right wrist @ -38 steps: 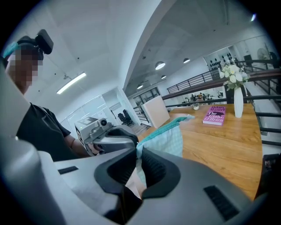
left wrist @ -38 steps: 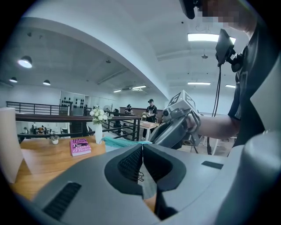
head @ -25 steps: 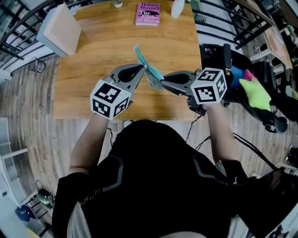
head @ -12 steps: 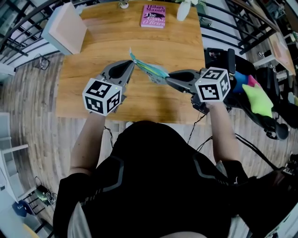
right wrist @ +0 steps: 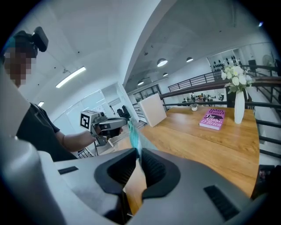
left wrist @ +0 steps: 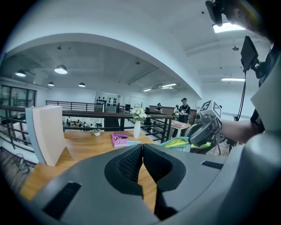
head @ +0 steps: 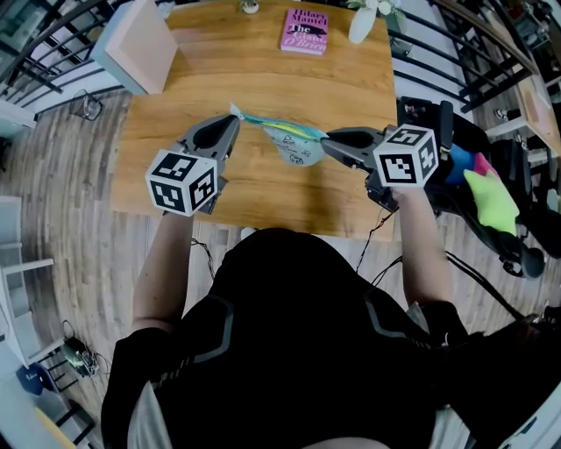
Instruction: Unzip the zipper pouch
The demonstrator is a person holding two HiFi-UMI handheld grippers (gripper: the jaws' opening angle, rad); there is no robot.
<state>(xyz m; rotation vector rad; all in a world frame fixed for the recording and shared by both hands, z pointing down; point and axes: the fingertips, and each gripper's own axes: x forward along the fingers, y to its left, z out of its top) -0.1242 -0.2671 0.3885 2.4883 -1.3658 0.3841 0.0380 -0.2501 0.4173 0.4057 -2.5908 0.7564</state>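
Bright, even indoor light fills every view. In the left gripper view a ceiling strip light (left wrist: 228,27) glares between 1 and 2 o'clock, and round lamps (left wrist: 61,69) glow at 10. The table (head: 263,79) is evenly lit, with faint shadows. Both gripper views bow strongly and have black corners. The left gripper (left wrist: 142,147) looks soft at 6.

Keeping the near half of the table (head: 175,188) bare and passable beneath the zipper pouch (head: 294,140), stretched in the air between left gripper (head: 232,118) and right gripper (head: 326,138). Blocking the far edge with a white block (head: 140,44) at the left corner, a pink book (head: 304,32) and a white vase (head: 361,24). Closing in on the right with black gear (head: 443,123) just beside the table.
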